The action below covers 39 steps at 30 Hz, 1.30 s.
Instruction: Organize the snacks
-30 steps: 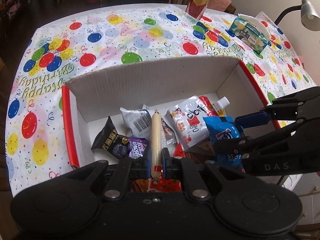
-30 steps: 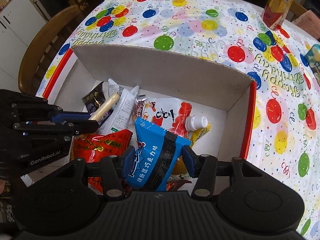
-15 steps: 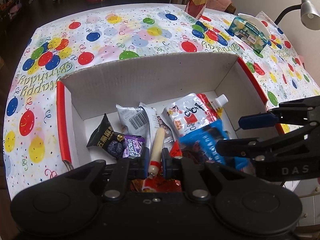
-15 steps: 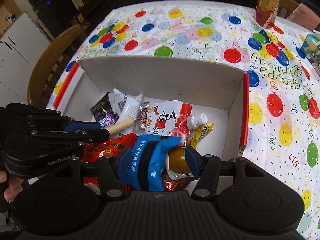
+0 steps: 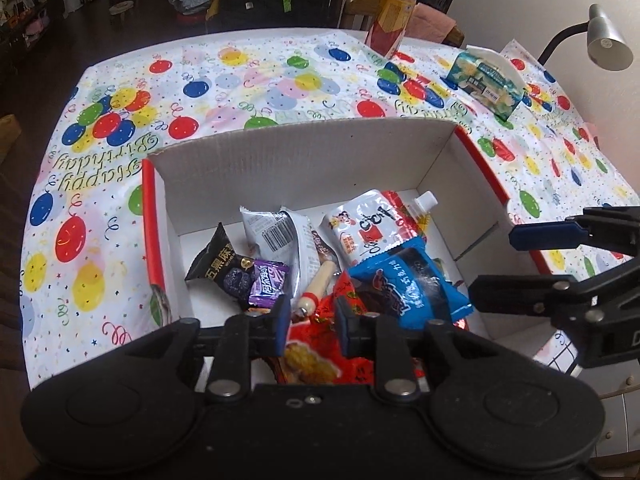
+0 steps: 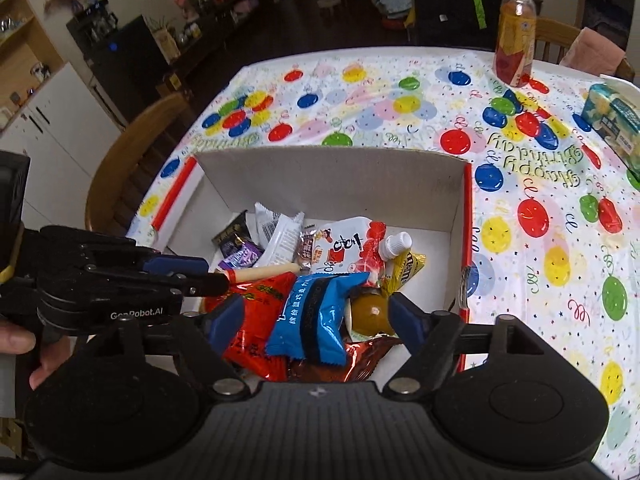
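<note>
Snacks fill the white cardboard box with red edges point(image 5: 304, 168) on our balloon-print tablecloth point(image 5: 240, 80): a crinkly blue foil packet point(image 6: 316, 314) lies atop red wrappers point(image 6: 256, 320), beside a slim tan sausage stick point(image 5: 320, 282). Our left gripper point(image 5: 308, 318) and right gripper point(image 6: 316, 316) both hang spread apart over the pile, clasping nothing.

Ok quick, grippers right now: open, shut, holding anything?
Left gripper: open, holding nothing; the sausage stick lies in the box.
Right gripper: open, holding nothing; the blue snack packet rests on the pile.
</note>
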Each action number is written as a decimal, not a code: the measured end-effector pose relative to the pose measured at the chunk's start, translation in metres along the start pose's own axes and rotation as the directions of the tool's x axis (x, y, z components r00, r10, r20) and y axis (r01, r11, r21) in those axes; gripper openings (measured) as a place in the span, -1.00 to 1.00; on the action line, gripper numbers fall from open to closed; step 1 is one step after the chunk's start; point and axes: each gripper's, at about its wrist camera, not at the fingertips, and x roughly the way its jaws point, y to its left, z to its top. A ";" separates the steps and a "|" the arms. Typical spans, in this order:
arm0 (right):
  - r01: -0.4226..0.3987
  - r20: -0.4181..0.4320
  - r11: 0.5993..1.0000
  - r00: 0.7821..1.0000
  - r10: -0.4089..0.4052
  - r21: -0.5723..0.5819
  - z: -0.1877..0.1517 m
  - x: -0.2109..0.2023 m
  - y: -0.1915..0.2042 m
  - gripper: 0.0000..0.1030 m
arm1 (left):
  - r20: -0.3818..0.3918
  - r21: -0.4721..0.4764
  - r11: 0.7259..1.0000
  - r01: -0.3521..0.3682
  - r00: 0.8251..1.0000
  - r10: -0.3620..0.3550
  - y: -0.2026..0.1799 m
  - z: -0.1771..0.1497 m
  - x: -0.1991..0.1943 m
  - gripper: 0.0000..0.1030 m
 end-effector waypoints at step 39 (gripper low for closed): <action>-0.039 0.389 0.985 0.921 -0.030 0.169 -0.080 -0.097 0.027 1.00 | 0.319 -0.054 0.995 -0.078 0.943 0.091 -0.025 -0.063 -0.125 0.99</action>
